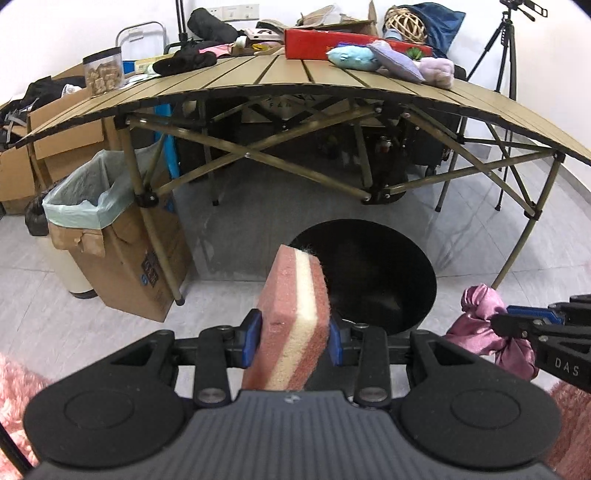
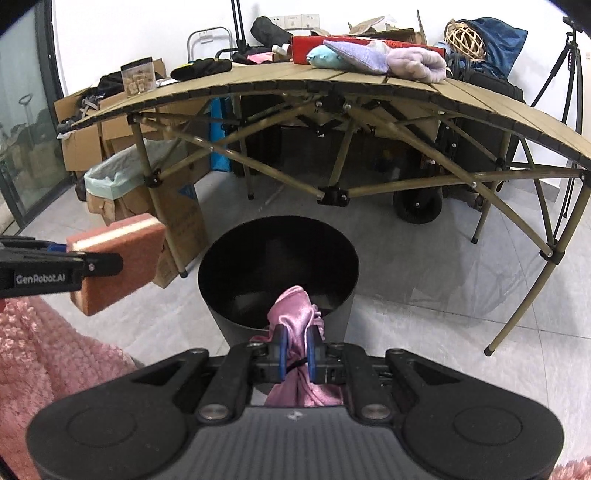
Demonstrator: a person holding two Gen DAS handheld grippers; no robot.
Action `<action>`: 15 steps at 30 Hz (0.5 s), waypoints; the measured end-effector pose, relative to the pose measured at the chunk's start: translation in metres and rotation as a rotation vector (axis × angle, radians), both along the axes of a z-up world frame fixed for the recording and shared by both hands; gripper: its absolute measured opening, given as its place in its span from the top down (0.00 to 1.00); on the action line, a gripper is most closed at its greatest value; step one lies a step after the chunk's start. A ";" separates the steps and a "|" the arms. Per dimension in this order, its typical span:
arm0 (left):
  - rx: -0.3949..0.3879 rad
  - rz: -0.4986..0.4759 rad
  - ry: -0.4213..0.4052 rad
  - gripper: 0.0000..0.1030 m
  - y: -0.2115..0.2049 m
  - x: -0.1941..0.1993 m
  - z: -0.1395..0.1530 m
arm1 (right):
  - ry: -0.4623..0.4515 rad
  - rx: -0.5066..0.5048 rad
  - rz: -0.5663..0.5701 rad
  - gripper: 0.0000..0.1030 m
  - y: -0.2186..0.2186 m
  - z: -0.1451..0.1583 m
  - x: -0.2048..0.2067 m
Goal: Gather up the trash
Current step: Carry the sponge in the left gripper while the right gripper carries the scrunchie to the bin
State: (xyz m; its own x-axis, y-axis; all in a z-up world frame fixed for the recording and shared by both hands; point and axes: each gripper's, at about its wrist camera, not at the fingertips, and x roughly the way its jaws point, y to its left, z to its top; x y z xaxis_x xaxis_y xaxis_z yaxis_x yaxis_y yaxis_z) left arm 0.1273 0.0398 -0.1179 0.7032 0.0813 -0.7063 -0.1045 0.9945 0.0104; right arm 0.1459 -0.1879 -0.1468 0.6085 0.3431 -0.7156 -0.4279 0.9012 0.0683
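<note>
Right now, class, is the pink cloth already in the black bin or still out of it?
Out. The pink cloth is pinched in the right gripper, hanging at the near rim of the black bin.

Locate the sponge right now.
The sponge is clamped in the left gripper, above the floor just short of the black bin; in the right wrist view it sits at far left, beside the cardboard box.

white wall (image 1: pixel 74 33), grey tiled floor (image 1: pixel 37 306), cluttered folding table (image 1: pixel 295 77).
</note>
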 end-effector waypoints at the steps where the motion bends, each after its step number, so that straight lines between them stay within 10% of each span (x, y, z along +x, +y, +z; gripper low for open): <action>1: -0.001 0.001 0.000 0.65 0.000 0.000 0.000 | 0.002 -0.001 0.000 0.90 0.000 0.000 0.001; 15: -0.006 0.055 0.024 0.65 0.014 0.019 -0.009 | 0.014 -0.006 0.009 0.90 0.017 -0.009 0.034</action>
